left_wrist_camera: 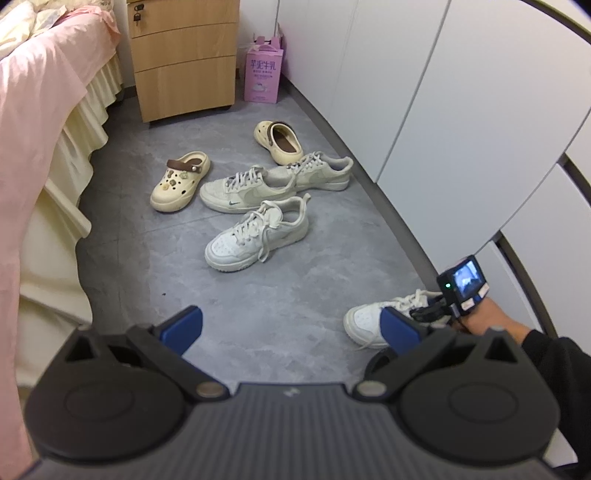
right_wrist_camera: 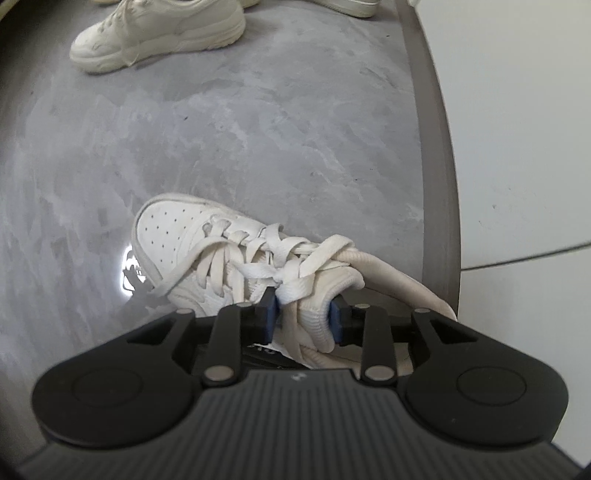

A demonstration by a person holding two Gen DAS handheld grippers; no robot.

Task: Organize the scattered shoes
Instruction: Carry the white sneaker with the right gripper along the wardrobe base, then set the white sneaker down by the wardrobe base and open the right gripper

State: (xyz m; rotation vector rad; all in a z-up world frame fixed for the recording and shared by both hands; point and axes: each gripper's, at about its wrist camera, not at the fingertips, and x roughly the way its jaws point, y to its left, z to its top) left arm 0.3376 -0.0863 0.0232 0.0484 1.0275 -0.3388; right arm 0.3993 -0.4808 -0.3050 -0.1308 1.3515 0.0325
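Observation:
My right gripper (right_wrist_camera: pixel 302 314) is shut on the tongue of a white sneaker (right_wrist_camera: pixel 207 251) by the white cabinet; this sneaker also shows in the left wrist view (left_wrist_camera: pixel 369 319). My left gripper (left_wrist_camera: pixel 290 328) is open and empty above the grey floor. Its mate, another white sneaker (left_wrist_camera: pixel 256 234), lies further ahead and also shows in the right wrist view (right_wrist_camera: pixel 159 35). Behind it lie two cream sneakers (left_wrist_camera: pixel 243 190) (left_wrist_camera: pixel 325 171) and two cream clogs (left_wrist_camera: pixel 181 181) (left_wrist_camera: pixel 279 142).
A white cabinet (left_wrist_camera: pixel 443 92) runs along the right. A bed with pink cover (left_wrist_camera: pixel 40 110) is on the left. A wooden drawer unit (left_wrist_camera: pixel 184 59) and a pink carton (left_wrist_camera: pixel 263 74) stand at the back.

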